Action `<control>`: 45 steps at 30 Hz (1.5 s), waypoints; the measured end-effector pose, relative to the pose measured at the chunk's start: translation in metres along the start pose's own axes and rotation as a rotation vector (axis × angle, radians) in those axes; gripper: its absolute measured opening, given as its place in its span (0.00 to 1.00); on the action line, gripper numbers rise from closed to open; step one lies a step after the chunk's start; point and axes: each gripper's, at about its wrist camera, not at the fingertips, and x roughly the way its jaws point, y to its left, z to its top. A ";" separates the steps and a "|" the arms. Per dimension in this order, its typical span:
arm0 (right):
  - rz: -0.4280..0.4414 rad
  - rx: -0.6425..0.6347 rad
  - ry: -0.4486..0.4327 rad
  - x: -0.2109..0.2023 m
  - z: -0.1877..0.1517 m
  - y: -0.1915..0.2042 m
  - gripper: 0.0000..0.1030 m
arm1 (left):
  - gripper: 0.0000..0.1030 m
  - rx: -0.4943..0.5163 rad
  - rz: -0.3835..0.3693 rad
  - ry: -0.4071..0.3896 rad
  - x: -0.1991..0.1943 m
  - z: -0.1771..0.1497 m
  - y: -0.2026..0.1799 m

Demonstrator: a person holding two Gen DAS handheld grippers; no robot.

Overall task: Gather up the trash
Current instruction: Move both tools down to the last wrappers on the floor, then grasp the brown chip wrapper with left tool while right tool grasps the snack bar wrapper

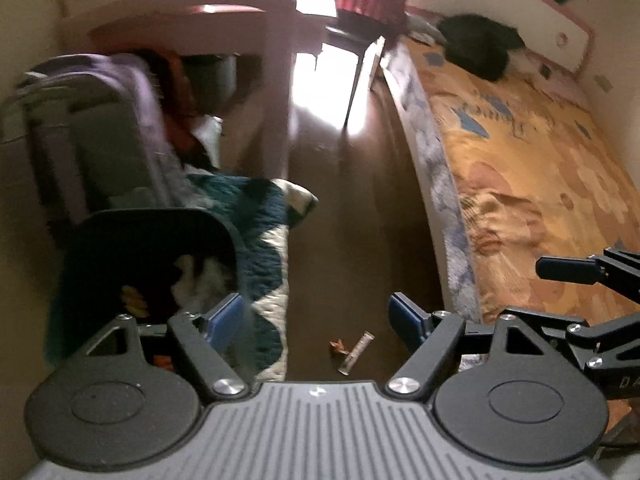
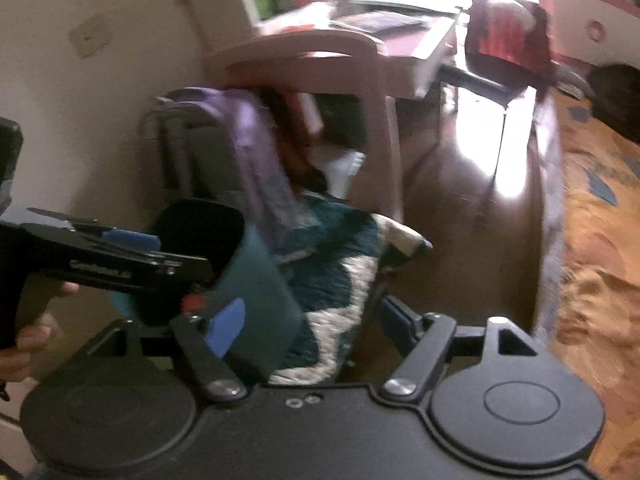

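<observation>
No legible labels; wrapper [image 1: 356, 351] on floor, bin [image 1: 152, 256] nearby.

Both grippers spread wide and empty, tilted downward

The left gripper [image 1: 316, 316] has its blue-padded fingers [image 1: 226, 316] far apart with nothing between them; the right gripper [image 2: 308, 320] is likewise spread with no grip. A bare hand [image 2: 24, 344] clasps the left gripper's handle, seen side-on from the right wrist view
</observation>
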 end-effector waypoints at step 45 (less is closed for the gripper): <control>-0.232 0.743 0.447 0.524 -0.330 -0.331 0.85 | 0.79 -0.296 0.160 0.513 0.665 -0.230 -0.027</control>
